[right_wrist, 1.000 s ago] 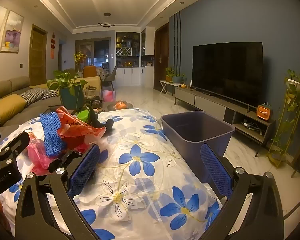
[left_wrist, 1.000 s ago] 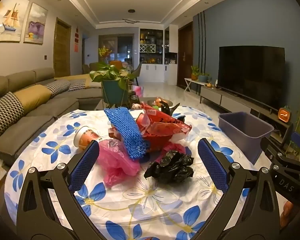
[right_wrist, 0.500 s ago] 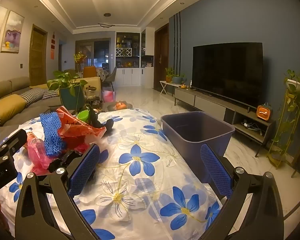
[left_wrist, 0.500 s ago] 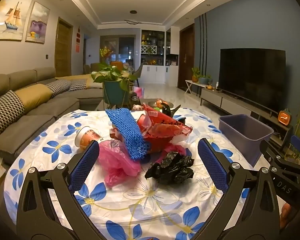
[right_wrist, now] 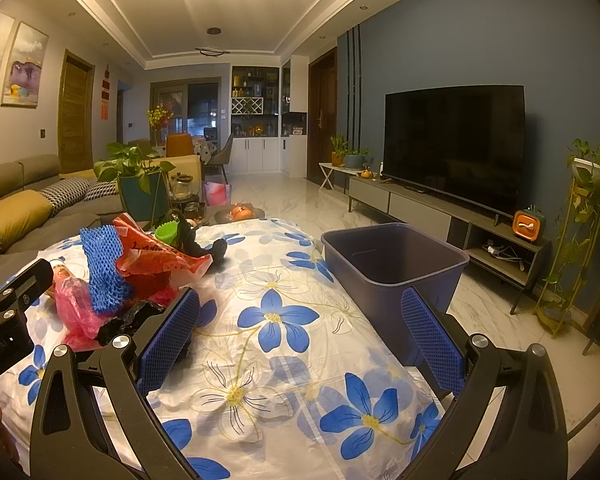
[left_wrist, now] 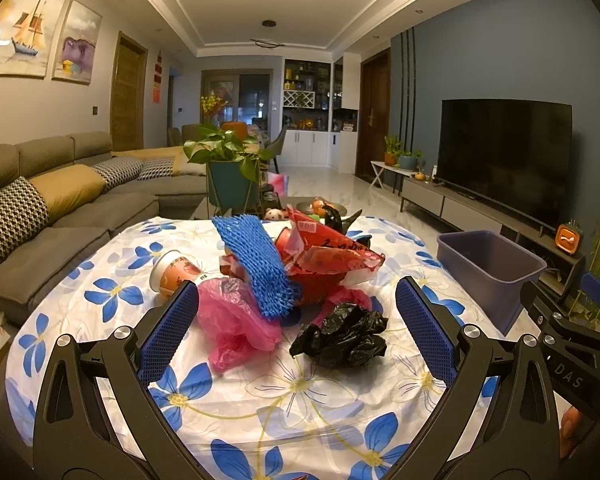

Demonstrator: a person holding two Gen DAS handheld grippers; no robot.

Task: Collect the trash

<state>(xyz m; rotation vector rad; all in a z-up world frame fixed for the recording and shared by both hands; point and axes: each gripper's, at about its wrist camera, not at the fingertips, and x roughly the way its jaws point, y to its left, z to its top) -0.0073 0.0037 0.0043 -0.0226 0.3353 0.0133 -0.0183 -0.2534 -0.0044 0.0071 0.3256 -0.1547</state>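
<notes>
A pile of trash lies on the flowered tablecloth (left_wrist: 300,396): a crumpled black bag (left_wrist: 342,338), a pink bag (left_wrist: 236,322), a blue foam net (left_wrist: 256,264), a red wrapper (left_wrist: 328,256) and an orange paper cup (left_wrist: 174,274) on its side. My left gripper (left_wrist: 298,328) is open and empty, just short of the black and pink bags. My right gripper (right_wrist: 300,336) is open and empty over bare cloth, with the pile (right_wrist: 112,280) to its left. A purple bin (right_wrist: 392,264) stands at the table's right edge; it also shows in the left wrist view (left_wrist: 490,268).
A grey sofa (left_wrist: 52,216) runs along the left. A potted plant (left_wrist: 230,172) stands behind the table. A TV (right_wrist: 454,148) on a low console lines the right wall, with a plant stand (right_wrist: 580,232) beside it. The right gripper's body (left_wrist: 572,340) shows at the left view's right edge.
The left wrist view has shifted slightly; the trash pile sits a little higher and more centred between the fingers. The right gripper has barely moved. Both stay open.
</notes>
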